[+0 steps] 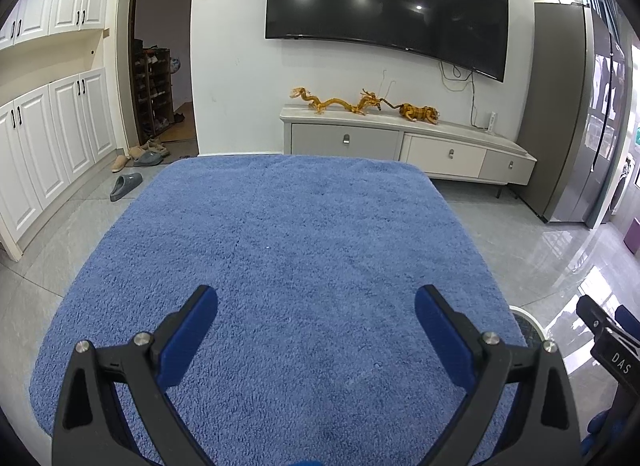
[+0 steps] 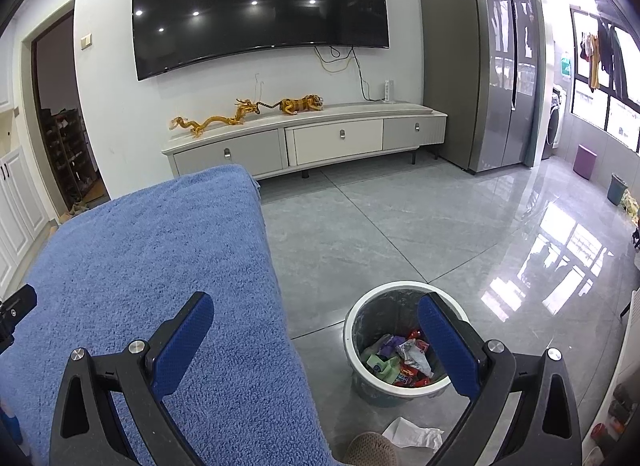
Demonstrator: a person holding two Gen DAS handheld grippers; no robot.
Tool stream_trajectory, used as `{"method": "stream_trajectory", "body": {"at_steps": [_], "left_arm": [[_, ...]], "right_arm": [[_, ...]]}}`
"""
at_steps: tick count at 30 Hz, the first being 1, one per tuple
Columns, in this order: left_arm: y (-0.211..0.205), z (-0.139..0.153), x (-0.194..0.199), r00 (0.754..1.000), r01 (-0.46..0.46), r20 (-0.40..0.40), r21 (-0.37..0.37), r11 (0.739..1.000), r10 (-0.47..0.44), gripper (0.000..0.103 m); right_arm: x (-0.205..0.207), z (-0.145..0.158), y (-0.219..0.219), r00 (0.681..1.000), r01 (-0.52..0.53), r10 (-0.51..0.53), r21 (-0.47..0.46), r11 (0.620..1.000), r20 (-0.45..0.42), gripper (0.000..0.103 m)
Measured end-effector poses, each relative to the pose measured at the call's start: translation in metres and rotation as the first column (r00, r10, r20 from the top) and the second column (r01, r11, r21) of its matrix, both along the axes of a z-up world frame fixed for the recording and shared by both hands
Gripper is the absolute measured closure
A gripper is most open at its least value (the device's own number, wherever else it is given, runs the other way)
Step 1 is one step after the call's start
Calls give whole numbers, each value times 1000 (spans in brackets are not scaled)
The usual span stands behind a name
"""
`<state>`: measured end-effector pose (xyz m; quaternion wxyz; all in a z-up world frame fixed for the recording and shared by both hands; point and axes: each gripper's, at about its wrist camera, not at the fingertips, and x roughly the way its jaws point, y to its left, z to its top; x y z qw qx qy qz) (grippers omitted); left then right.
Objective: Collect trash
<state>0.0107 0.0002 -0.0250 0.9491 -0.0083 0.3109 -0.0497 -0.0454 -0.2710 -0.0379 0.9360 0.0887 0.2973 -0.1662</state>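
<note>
My left gripper is open and empty, held over a table covered by a blue towel. My right gripper is open and empty, above the towel's right edge and the floor. A white round bin lined with a grey bag stands on the floor right of the table, under my right finger, and holds several colourful wrappers. A crumpled white tissue lies on the floor in front of the bin. The bin's rim and the right gripper show in the left wrist view.
A low TV cabinet with dragon and tiger figures stands against the far wall under a TV. A grey fridge is at right. White cupboards and slippers are at left. A beige slipper lies near the tissue.
</note>
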Motion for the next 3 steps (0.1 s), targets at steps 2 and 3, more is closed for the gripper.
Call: {"method": "stream_trajectory", "body": {"at_steps": [2,3], "left_arm": [[0,0,0,1000,0,0,-1,1000,0,3],[0,0,-1,1000,0,0,-1,1000,0,3]], "right_arm": [[-1,1,0,1000,1,-1,0,1000,2,0],[-2,1,0,1000,1,-1,-1,1000,3,0]]}}
